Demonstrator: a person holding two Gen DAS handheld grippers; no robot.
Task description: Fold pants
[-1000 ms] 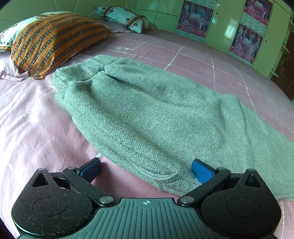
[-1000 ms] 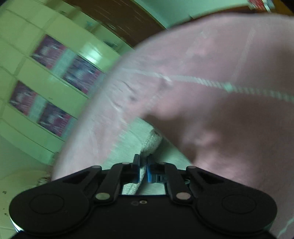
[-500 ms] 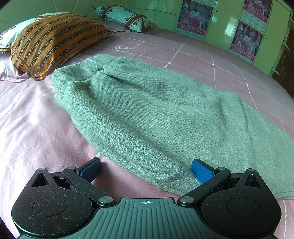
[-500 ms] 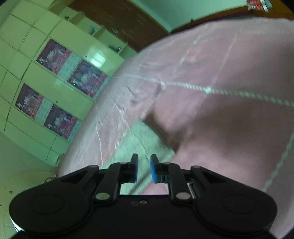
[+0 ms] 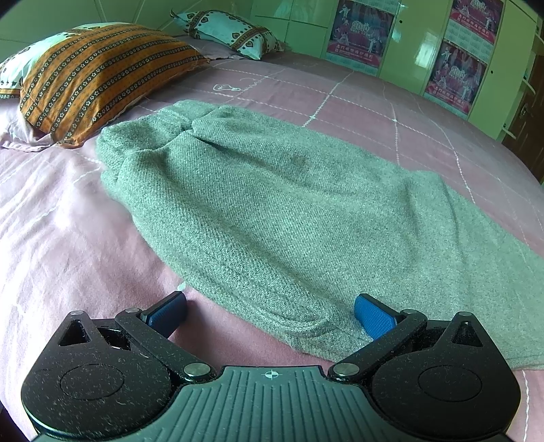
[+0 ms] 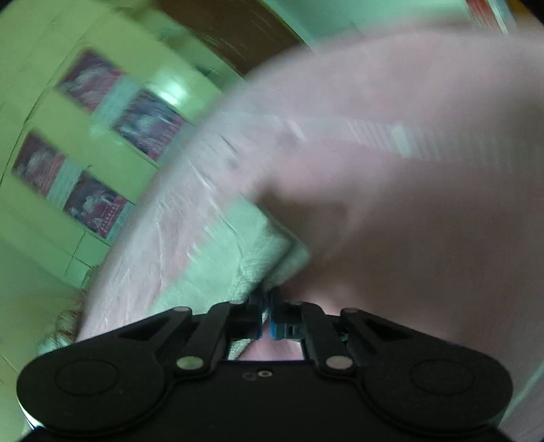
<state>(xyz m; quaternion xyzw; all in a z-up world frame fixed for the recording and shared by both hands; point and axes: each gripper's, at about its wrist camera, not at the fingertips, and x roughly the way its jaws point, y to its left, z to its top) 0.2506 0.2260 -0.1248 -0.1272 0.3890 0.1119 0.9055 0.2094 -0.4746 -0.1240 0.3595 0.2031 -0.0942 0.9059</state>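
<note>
Grey knit pants (image 5: 278,210) lie flat on the pink bed, running from upper left to lower right in the left wrist view. My left gripper (image 5: 270,314) is open, its blue pads either side of the pants' near edge, just above the sheet. In the blurred right wrist view my right gripper (image 6: 266,318) has its pads nearly together on a pale grey-green fabric edge of the pants (image 6: 268,258), lifted off the bed.
An orange striped pillow (image 5: 91,85) and a light patterned pillow (image 5: 227,30) lie at the bed's head. Green cupboards with posters (image 5: 360,30) stand beyond the pink bedsheet (image 5: 54,238). In the right wrist view the cupboards (image 6: 88,159) are at left.
The left gripper has stayed put and open. The right gripper's pads parted slightly half a second ago and have closed again on the fabric edge; its view is swinging and blurred.
</note>
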